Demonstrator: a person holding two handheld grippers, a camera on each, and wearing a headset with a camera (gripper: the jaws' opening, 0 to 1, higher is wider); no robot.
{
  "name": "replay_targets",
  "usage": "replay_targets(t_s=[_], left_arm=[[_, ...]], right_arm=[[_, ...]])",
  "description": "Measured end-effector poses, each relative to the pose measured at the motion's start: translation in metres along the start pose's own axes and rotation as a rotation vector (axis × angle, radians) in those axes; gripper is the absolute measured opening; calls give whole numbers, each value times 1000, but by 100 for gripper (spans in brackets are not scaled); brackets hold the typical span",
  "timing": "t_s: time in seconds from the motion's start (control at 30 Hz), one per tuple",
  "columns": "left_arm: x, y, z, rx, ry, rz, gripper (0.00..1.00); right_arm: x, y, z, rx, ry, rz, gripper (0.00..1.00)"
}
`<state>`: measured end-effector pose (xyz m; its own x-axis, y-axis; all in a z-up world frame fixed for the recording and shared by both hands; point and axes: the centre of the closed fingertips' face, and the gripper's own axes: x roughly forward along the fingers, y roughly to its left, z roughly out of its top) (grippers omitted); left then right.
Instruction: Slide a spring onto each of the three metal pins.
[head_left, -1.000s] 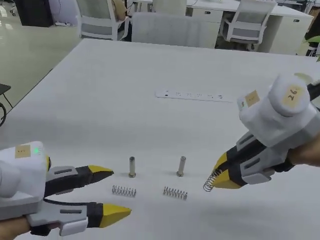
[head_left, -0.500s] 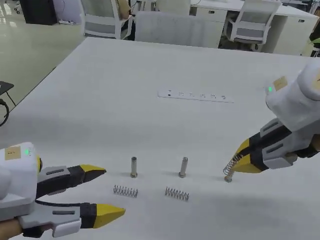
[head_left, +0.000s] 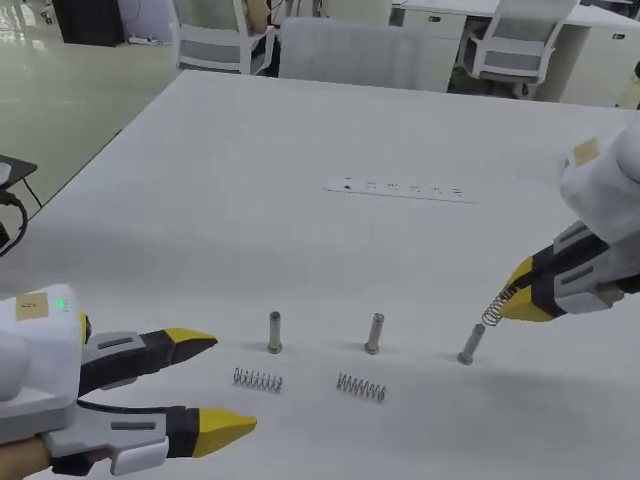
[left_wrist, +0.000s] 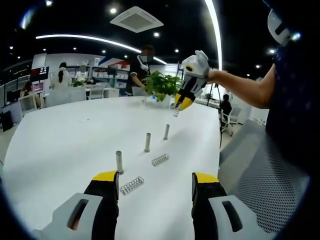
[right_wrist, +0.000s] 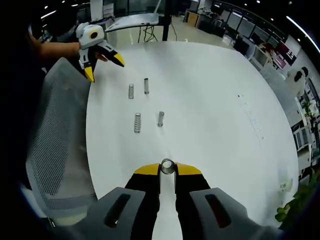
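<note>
The right gripper (head_left: 522, 298) pinches a spring (head_left: 496, 308) by its upper end, with the free end just above the right pin (head_left: 467, 345). The left gripper (head_left: 230, 383) is spread wide at the near left. Two loose springs lie on the table (head_left: 300, 180) - the left spring (head_left: 258, 380) just near of the left pin (head_left: 275, 332), the middle spring (head_left: 361, 387) just near of the middle pin (head_left: 375, 333). Each looks light and floppy - best gripped gently near one end.

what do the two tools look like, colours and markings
Both match: the left tool and right tool have pointed yellow tips on black jaws, slotted grey shells and bulky white housings. Each housing bears a tan sticker; the left adds a green light and a thin black cable.
</note>
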<state>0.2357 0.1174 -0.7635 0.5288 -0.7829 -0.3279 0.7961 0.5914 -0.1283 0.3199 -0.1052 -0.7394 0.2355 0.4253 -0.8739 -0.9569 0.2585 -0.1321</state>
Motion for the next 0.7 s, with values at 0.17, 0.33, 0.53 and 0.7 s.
replay_targets(t_s=[0.17,0.33,0.53,0.7], left_arm=[[-1,1,0,-3,2,6,54],[-3,2,0,-4,2,13,54],[-3,3,0,-5,0,17,53],[-3,3,0,-5,1,17,53]], right_arm=[[12,-9,-8,19,11,-10,8],[19,-11,-12,37,13,-3,8],[25,-16,-18,42,29,-9,8],[29,-15,-19,44,33,-2,8]])
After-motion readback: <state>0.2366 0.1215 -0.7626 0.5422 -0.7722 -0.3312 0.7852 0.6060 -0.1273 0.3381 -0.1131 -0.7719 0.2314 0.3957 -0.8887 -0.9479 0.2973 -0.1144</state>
